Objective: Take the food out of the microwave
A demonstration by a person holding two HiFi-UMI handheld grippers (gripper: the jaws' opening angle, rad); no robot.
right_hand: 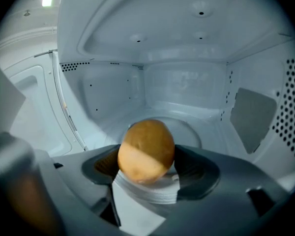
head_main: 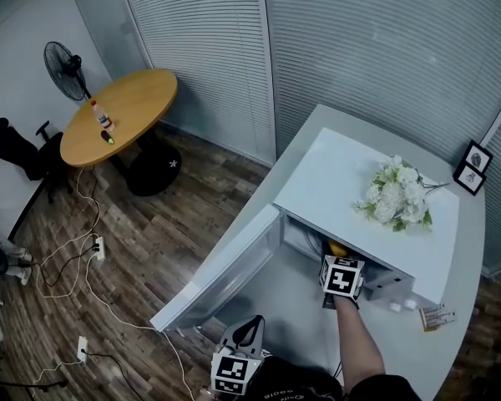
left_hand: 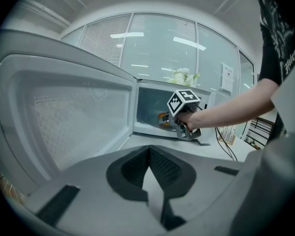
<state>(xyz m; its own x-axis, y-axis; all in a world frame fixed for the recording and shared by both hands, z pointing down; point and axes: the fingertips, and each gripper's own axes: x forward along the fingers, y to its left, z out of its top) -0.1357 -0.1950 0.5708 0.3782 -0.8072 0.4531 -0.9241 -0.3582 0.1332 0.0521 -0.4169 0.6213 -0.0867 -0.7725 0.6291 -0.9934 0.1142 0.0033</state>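
The white microwave (head_main: 334,174) stands on a pale counter with its door (head_main: 225,274) swung open to the left. My right gripper (right_hand: 147,167) reaches into the cavity and is shut on a round golden-brown piece of food (right_hand: 146,149) that sits in a white ribbed cup (right_hand: 150,193), just above the glass turntable (right_hand: 189,129). The head view shows that gripper (head_main: 338,264) at the oven mouth, with a sliver of the food (head_main: 337,248). My left gripper (left_hand: 148,154) hangs low in front of the door (left_hand: 64,117), shut and holding nothing.
White flowers (head_main: 397,195) lie on the microwave's top. Two small picture frames (head_main: 473,167) and a packet (head_main: 436,316) sit on the counter (head_main: 468,249). Far left stand a round wooden table (head_main: 121,114) with a bottle, a fan (head_main: 64,65), and cables (head_main: 75,257) across the floor.
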